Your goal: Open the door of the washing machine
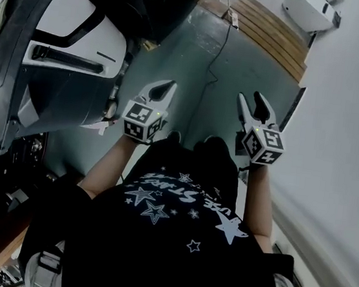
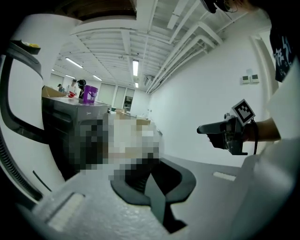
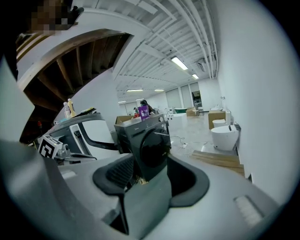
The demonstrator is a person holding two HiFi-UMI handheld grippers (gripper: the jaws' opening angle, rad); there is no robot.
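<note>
Right tongs (image 1: 250, 99) gape empty, well apart from the washing machine (image 3: 146, 147)

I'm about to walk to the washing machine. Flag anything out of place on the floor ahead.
A thin dark cable trails loose across the grey floor toward the wooden planks lying by the wall: a possible trip hazard. Nothing else stands out.

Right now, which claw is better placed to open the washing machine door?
Probably the right. The right claw is open, and its view frames the washing machine door straight ahead between the jaws. The left claw sees the machine off to its left.
</note>
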